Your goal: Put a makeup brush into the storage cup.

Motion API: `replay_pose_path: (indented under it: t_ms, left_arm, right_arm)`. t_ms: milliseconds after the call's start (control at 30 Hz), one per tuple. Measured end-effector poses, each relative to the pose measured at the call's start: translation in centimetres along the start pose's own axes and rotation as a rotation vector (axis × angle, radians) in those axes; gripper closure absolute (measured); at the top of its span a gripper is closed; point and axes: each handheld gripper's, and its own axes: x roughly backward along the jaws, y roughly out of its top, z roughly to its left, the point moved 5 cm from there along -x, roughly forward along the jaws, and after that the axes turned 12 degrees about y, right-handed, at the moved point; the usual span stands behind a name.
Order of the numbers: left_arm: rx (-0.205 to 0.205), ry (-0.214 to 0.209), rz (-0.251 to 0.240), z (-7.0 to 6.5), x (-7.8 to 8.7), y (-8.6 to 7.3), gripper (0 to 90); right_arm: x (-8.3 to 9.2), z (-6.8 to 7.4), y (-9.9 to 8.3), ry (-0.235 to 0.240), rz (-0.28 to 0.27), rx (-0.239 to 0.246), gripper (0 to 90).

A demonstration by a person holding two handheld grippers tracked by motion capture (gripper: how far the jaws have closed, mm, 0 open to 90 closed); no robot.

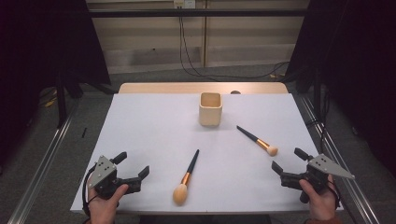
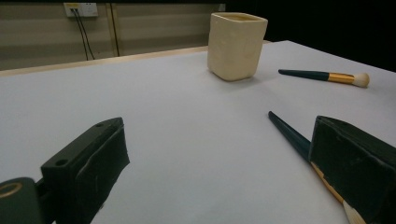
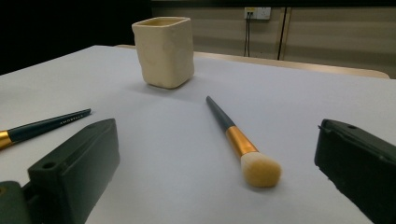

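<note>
A cream square cup (image 1: 210,108) stands upright near the back middle of the white table (image 1: 149,135). Two makeup brushes with dark handles and gold ferrules lie flat on it. The larger brush (image 1: 186,178) lies front centre, head toward me. The smaller brush (image 1: 258,140) lies right of the cup. My left gripper (image 1: 131,164) rests open at the front left corner, nothing between its jaws. My right gripper (image 1: 289,159) rests open at the front right, just right of the smaller brush's head (image 3: 260,170). The cup (image 2: 236,45) and larger brush (image 2: 289,133) show in the left gripper view.
The table's far wooden edge (image 1: 201,87) runs behind the cup. Metal rails (image 1: 42,163) flank the table on both sides. Cables (image 1: 196,70) lie on the floor beyond. Dark curtains stand at both sides.
</note>
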Motion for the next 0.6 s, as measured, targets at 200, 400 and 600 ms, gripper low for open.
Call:
replay_pose_path:
  t_ms: [200, 400, 600]
  left_arm:
    - [-0.002, 0.001, 0.007, 0.0, -0.1, 0.0, 4.2]
    - [0.004, -0.012, 0.015, -0.4, 0.0, 0.0, 4.2]
    - [0.001, -0.038, 0.018, -1.2, -0.1, 0.4, 4.3]
  right_arm:
    - [-0.1, -0.1, -0.1, 0.006, 0.003, 0.000, 0.0]
    - [-0.4, -0.1, -0.1, 0.014, 0.001, -0.003, 0.0]
    - [-0.5, 0.0, 0.0, 0.013, -0.002, -0.004, 0.0]
